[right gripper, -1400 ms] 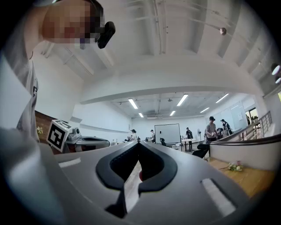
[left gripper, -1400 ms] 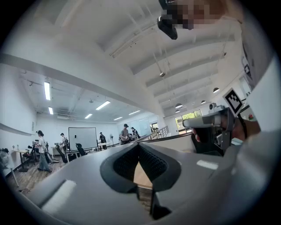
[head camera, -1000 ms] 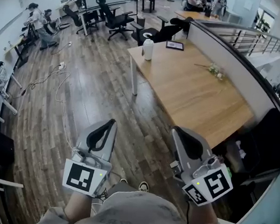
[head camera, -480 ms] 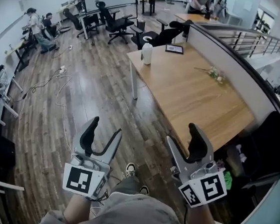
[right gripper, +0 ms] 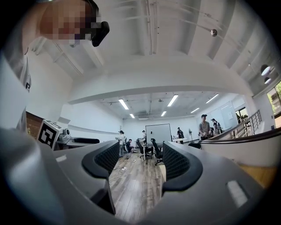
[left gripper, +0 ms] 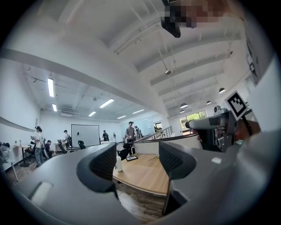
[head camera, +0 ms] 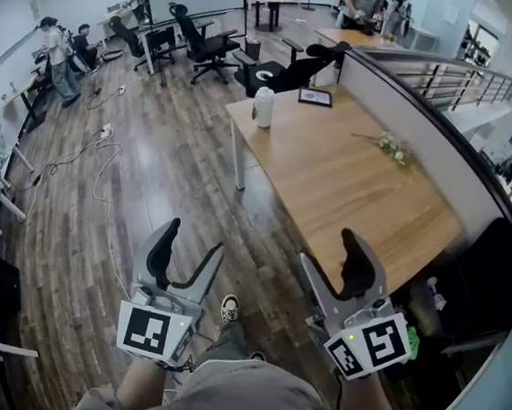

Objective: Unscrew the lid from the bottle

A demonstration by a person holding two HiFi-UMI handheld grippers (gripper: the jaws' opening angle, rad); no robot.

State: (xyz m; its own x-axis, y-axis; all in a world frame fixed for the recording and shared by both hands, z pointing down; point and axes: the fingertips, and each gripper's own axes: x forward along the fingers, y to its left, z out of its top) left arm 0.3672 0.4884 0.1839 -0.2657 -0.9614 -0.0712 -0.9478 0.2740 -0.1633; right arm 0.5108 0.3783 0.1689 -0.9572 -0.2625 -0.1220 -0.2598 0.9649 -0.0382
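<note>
A white bottle (head camera: 263,107) with its lid on stands at the far corner of a long wooden table (head camera: 350,183), well ahead of both grippers. In the left gripper view the bottle (left gripper: 118,163) shows small between the jaws, far off. My left gripper (head camera: 192,238) hangs over the wood floor, left of the table. Its jaws are opening and hold nothing. My right gripper (head camera: 329,246) is held near the table's near end; its jaws are also opening and empty. The right gripper (right gripper: 138,165) points across the floor toward distant desks.
A flower sprig (head camera: 391,148) and a dark framed card (head camera: 315,97) lie on the table. Black office chairs (head camera: 206,42) stand beyond it, cables (head camera: 104,164) trail over the floor at left, and a grey partition (head camera: 430,127) runs along the table's right side. People work at far desks.
Both grippers' jaws have gone from shut to apart. The view has crept slightly toward the table, and the person's shoe has shifted below the grippers.
</note>
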